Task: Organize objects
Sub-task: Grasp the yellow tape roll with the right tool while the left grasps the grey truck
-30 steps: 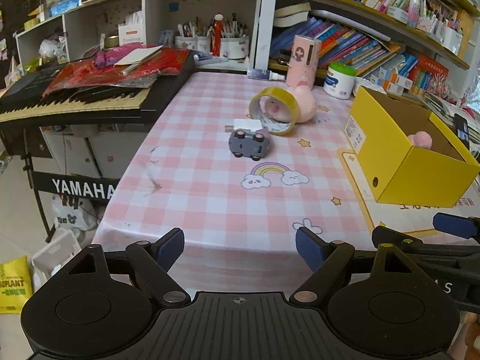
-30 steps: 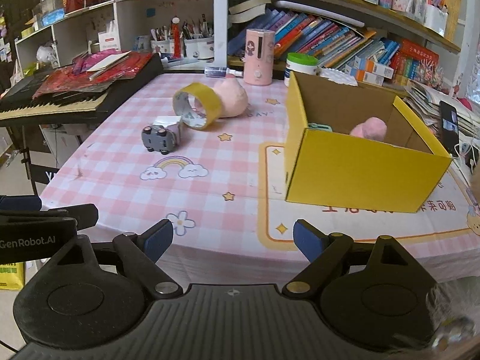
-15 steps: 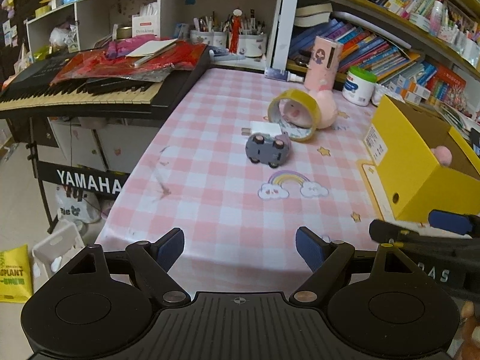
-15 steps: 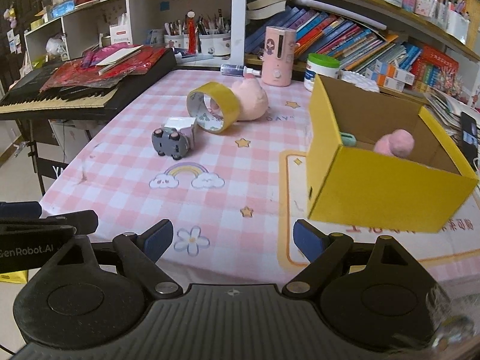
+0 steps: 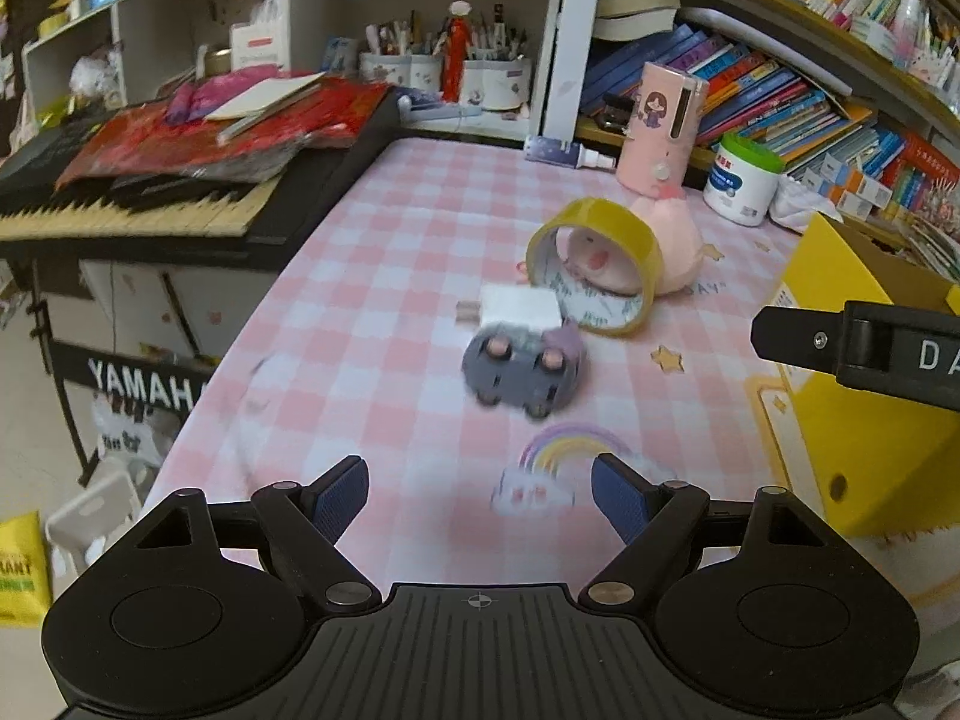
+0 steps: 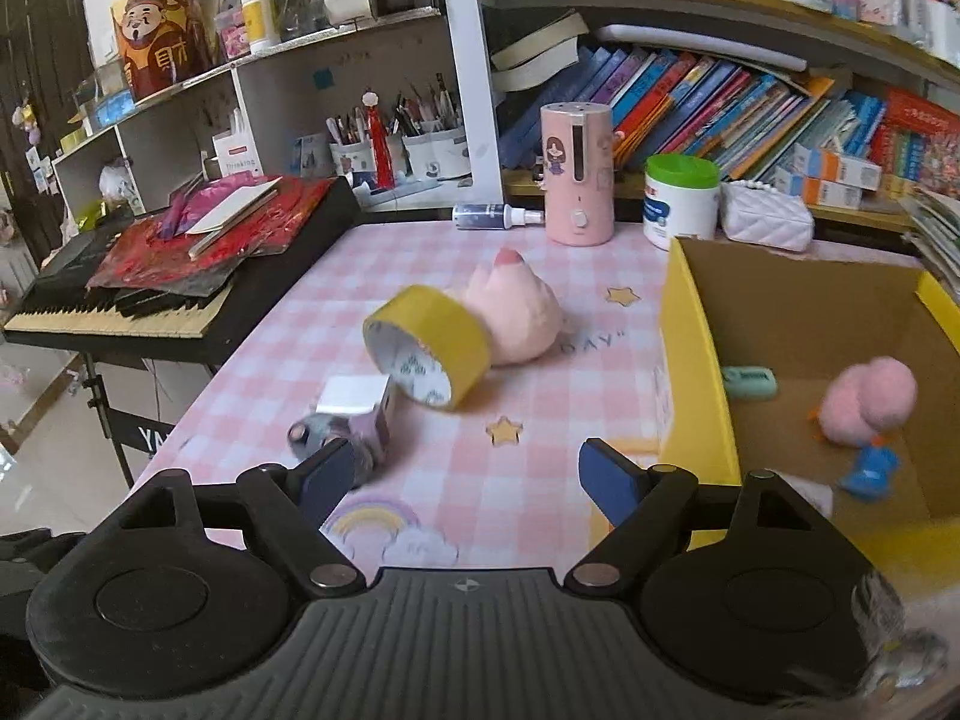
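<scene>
A grey toy car lies on its side on the pink checked tablecloth, against a white charger block. Behind them a yellow tape roll leans on a pink plush. My left gripper is open and empty, just short of the car. My right gripper is open and empty, above the table between the car and the yellow cardboard box. The box holds a pink fluffy toy, a blue toy and a green item.
A Yamaha keyboard piled with red papers borders the table on the left. At the table's back stand a pink dispenser, a green-lidded jar, a spray bottle and a white pouch. Bookshelves rise behind.
Both grippers have moved forward over the table toward the car, tape and box, which now look larger. Both stay open. No object has moved.
</scene>
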Demonstrator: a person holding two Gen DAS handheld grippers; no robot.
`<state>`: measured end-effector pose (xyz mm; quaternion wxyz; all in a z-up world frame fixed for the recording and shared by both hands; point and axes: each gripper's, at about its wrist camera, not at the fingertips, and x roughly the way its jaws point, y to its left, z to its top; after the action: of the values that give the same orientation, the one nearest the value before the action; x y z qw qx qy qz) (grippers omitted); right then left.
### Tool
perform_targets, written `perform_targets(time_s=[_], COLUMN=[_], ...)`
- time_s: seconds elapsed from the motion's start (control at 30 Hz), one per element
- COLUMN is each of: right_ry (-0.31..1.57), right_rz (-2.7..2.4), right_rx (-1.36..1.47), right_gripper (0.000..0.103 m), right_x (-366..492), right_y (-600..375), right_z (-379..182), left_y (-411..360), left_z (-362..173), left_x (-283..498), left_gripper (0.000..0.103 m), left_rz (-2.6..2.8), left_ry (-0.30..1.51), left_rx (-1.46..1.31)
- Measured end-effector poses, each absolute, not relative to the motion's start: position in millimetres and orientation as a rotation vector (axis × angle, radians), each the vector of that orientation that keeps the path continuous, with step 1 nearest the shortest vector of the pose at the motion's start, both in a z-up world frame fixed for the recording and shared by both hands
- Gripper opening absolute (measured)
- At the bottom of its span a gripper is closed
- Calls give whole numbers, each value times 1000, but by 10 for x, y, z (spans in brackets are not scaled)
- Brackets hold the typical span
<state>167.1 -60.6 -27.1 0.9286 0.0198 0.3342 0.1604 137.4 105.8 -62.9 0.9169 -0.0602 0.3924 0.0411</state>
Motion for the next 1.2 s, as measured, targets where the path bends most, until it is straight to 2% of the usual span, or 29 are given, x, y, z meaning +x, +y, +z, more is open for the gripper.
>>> perform_targets(time_s=[0.43,0.5,0.53,0.9,0.93,1.03,1.1,1.17,1.2], right_ry=[719,729,732,729,729,733,718,686,673], right_rz=[378,394,399,411,407,392,376,364,357], right_rx=[24,30,29,-107,-118,-138,-168,-200,-222], right_gripper=[82,82,82,82,79,60,53,38,36], right_x=[2406,2464,2488,2846,2891,3016,3076,3098,3104], right_y=[-536,-528,-521,-151,-100,22,95,139,158], right_z=[-324,-341,-352,-615,-644,-741,-796,-831,-838], left_y=[751,755,772,984,1019,1105,1147,1183,1200], left_z=[-1002,-1046,-1064,-905,-879,-804,-761,-723,-701], left_x=[2248,2294,2315,2138,2113,2014,1950,1889,1862], left_gripper=[82,78,70,69,69,69,69,69,69], left_rz=[93,102,97,95,98,110,117,122,123], left_ry=[829,842,851,845,846,844,839,833,830], left_rx=[7,1,-4,-81,-94,-128,-144,-158,-164])
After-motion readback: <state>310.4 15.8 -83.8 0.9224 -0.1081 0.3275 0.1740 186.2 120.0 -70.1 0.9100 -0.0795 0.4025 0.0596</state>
